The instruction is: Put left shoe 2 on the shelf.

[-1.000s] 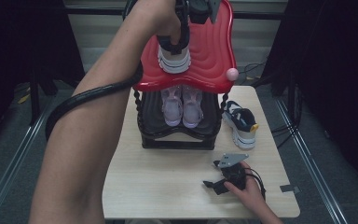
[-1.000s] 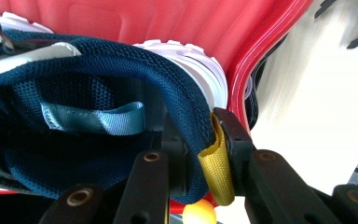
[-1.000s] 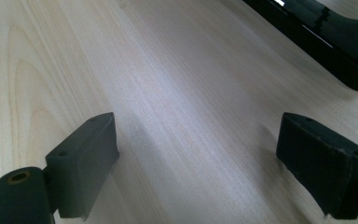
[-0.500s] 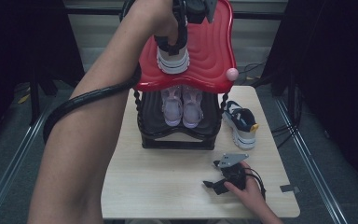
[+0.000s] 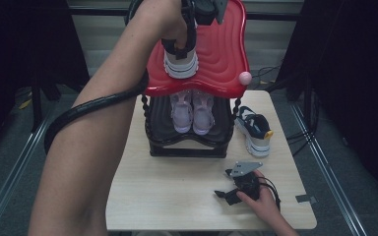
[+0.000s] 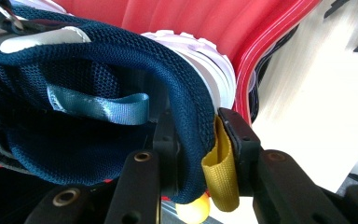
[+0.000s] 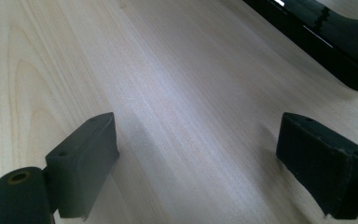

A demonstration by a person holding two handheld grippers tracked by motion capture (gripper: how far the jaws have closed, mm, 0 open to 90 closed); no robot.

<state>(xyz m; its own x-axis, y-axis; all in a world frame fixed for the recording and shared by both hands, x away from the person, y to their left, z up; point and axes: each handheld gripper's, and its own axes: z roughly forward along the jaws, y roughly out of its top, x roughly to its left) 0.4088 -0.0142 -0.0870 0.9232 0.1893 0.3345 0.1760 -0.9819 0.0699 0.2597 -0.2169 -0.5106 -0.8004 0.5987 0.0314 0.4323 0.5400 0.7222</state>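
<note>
Pinching the padded heel collar of the shoe (image 6: 121, 93), your left gripper (image 6: 193, 154) had just been easing its jaws while the shoe sat on the red shelf (image 5: 221, 54). That collar was soft and squashy, the shoe light; the stiffer heel just below probably gave you firmer purchase. Your right gripper (image 7: 196, 154) lay spread on the table (image 7: 168, 70).

Overhead light on table (image 5: 177, 196), dark surroundings; gripper views soft, close parts blurred, faint glare.

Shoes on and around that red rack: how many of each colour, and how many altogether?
Navy shoes: 2, one on the red top shelf held at its heel collar by the left claw, whose jaws have just been opening, and one on the table.
Pink shoes: 2, on the lower shelf.
Total: 4.
</note>
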